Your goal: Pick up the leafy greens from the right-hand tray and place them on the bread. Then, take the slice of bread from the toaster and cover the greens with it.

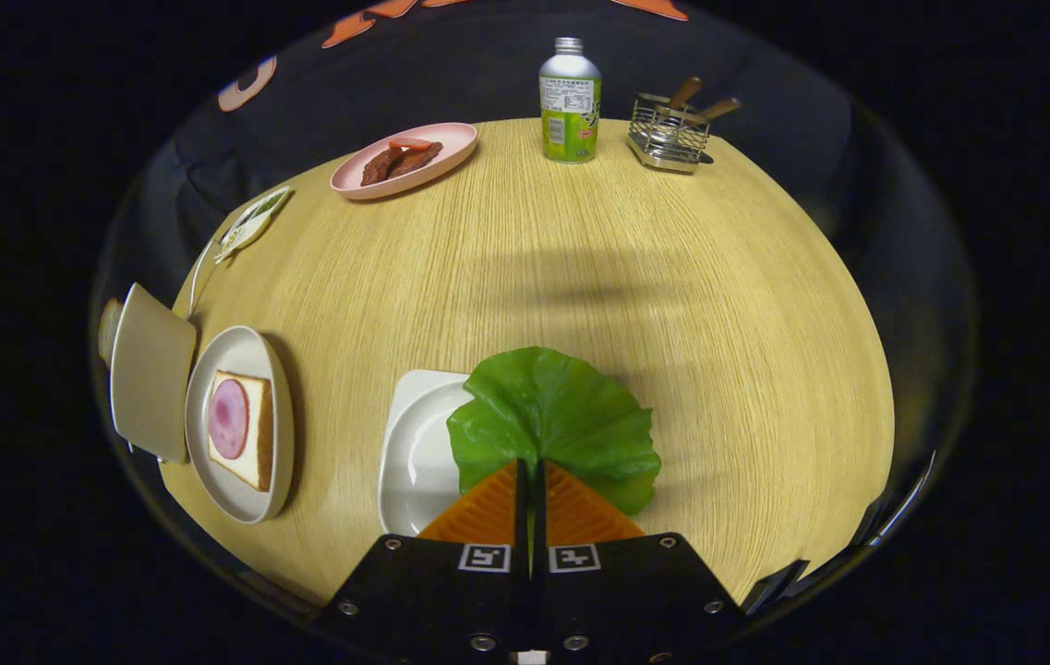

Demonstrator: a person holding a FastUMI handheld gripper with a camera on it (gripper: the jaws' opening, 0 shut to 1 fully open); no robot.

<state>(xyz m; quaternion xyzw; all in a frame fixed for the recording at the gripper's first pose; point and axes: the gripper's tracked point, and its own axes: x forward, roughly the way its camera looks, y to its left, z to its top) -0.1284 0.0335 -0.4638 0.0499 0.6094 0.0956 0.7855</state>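
Pinching the broad floppy green lettuce leaf (554,416) by its stem edge, gripper (531,485) clamped on it above the white square tray (409,462).
Looks light and tear-prone; the ham-topped bread slice (240,429) sits at 9 o'clock.

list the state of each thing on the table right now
gripper: shut on the leaf's edge
leafy green: held, spread over the white tray
white tray: partly covered by the leaf
bread: on round plate, ham slice on top, uncovered
bottle: upright, capped
pink plate: holding meat strips
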